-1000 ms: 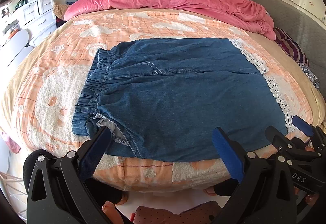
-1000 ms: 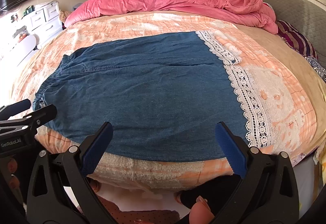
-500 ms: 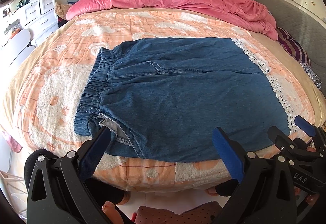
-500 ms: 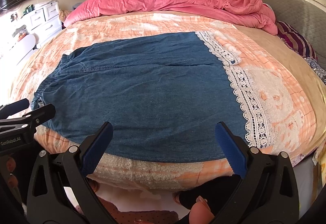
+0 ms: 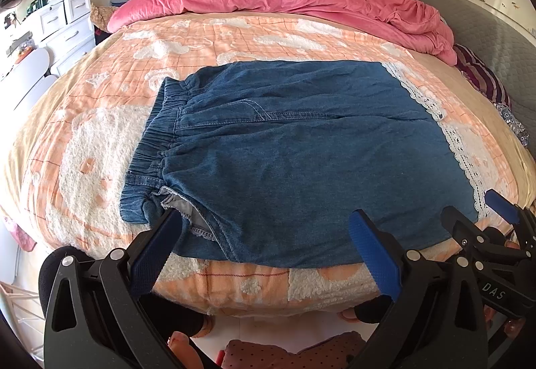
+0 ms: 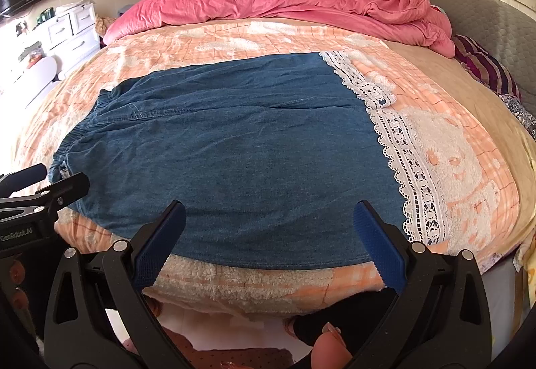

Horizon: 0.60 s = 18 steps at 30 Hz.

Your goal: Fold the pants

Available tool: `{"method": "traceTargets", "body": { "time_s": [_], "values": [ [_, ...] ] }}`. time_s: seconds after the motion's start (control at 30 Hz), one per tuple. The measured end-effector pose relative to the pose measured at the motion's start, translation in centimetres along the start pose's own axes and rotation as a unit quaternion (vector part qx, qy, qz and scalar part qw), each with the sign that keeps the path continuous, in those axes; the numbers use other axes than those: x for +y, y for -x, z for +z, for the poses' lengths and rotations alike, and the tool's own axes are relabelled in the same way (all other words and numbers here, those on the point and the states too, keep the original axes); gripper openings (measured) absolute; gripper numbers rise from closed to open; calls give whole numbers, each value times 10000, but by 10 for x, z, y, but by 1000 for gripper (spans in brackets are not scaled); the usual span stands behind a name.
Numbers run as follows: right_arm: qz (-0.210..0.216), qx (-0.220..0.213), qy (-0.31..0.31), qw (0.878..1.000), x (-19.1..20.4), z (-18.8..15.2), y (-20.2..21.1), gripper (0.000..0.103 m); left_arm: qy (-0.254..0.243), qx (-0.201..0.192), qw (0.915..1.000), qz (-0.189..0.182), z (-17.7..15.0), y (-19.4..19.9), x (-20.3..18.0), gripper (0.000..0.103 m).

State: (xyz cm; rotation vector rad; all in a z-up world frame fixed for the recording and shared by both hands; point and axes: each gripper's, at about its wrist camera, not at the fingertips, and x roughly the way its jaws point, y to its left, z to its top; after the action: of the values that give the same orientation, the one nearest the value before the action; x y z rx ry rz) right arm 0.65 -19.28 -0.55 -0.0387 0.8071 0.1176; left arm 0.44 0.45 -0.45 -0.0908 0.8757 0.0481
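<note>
looking along our left gripper (image 5: 264, 241), we see its blue-padded jaws standing wide apart with nothing between them, hovering just off the near edge of the bed (image 5: 83, 141). the denim pants (image 5: 301, 151) lie flat across the peach and white blanket, elastic waistband (image 5: 150, 147) to the left, white lace hem (image 5: 462, 147) to the right. the near waistband corner is bunched and turned over, showing a pale inner pocket lining just ahead of our left finger. the right gripper's black frame shows at the lower right of this view, near the hem corner. a pink duvet (image 5: 301, 3) is heaped at the far side, well apart from the pants.

from the right wrist view, our right gripper (image 6: 269, 238) is likewise spread open and empty, poised over the near edge of the pants (image 6: 251, 151) toward the lace hem (image 6: 408, 161). the left gripper's frame sits at the far left, beside the waistband end.

we judge the denim thin, soft and light: it should drape rather than hold shape, and the gathered waistband gives a thick, grippy bite. the lace looks delicate and could snag, so we would pinch the denim just inside it. taking the two near corners, waistband with the left and hem with the right, seems the surest hold for lifting the near edge over to the far one.
</note>
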Motion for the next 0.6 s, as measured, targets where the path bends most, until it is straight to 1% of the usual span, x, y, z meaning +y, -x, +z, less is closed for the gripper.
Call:
{"method": "traceTargets", "body": {
  "time_s": [0.13, 0.3, 0.5, 0.6],
  "values": [
    [13, 22, -5, 10000, -1, 0, -2, 94, -4, 16, 10000, -14, 0, -4, -1, 99],
    [194, -27, 77, 9998, 4, 3, -4, 94, 23, 47, 10000, -79, 3, -10, 0, 99],
    [340, -34, 235, 9991, 12, 14, -13, 94, 49, 41, 9998, -181, 16, -19, 3, 99],
    [379, -36, 283, 9989, 14, 25, -21, 94, 42, 13, 9999, -96, 27, -24, 9, 99]
  ]
}}
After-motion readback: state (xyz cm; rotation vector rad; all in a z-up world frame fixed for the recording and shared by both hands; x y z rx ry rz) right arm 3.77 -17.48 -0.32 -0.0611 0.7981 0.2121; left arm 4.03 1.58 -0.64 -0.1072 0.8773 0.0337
